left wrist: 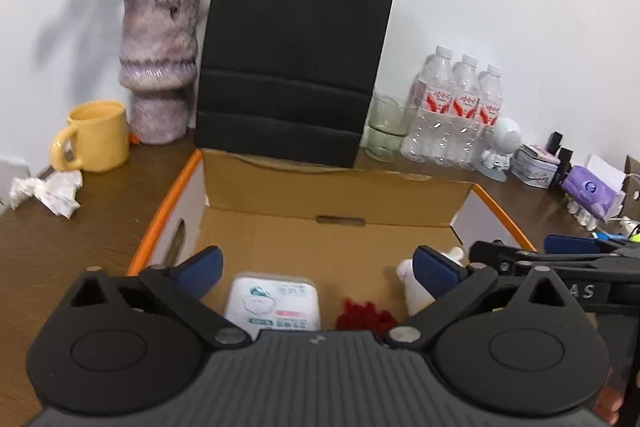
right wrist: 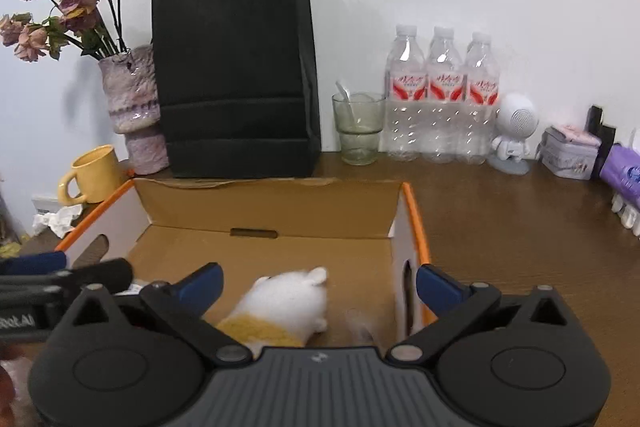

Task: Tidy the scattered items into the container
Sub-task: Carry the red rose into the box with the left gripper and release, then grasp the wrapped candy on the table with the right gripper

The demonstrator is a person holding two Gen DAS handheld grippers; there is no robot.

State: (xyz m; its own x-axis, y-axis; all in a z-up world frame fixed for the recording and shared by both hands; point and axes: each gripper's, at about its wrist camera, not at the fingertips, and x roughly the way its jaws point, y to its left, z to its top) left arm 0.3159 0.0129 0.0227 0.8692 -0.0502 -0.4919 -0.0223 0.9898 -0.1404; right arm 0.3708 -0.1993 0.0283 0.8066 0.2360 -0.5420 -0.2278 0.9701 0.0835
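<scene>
An open cardboard box (left wrist: 340, 183) with orange rims stands on the brown table. Inside it lie a white wipes pack (left wrist: 272, 307), a red fuzzy item (left wrist: 364, 317) and a white plush toy (left wrist: 414, 293). My left gripper (left wrist: 316, 263) hangs open over the box's near left part, with nothing between its blue pads. In the right wrist view the plush toy (right wrist: 288, 303), with its yellow band, lies on the box floor. My right gripper (right wrist: 320, 279) stands open above it without touching it. Its right finger (right wrist: 436, 285) is outside the box's right wall (right wrist: 416, 223).
Behind the box stand a black paper bag (right wrist: 236, 75), a vase of dried flowers (right wrist: 132, 107), a yellow mug (right wrist: 96, 173), a glass (right wrist: 358, 131), water bottles (right wrist: 444, 99) and a white figurine (right wrist: 514, 131). Crumpled tissue (left wrist: 48, 189) lies at the left. A tin (right wrist: 568, 153) and a purple pack (right wrist: 624, 175) sit at the right.
</scene>
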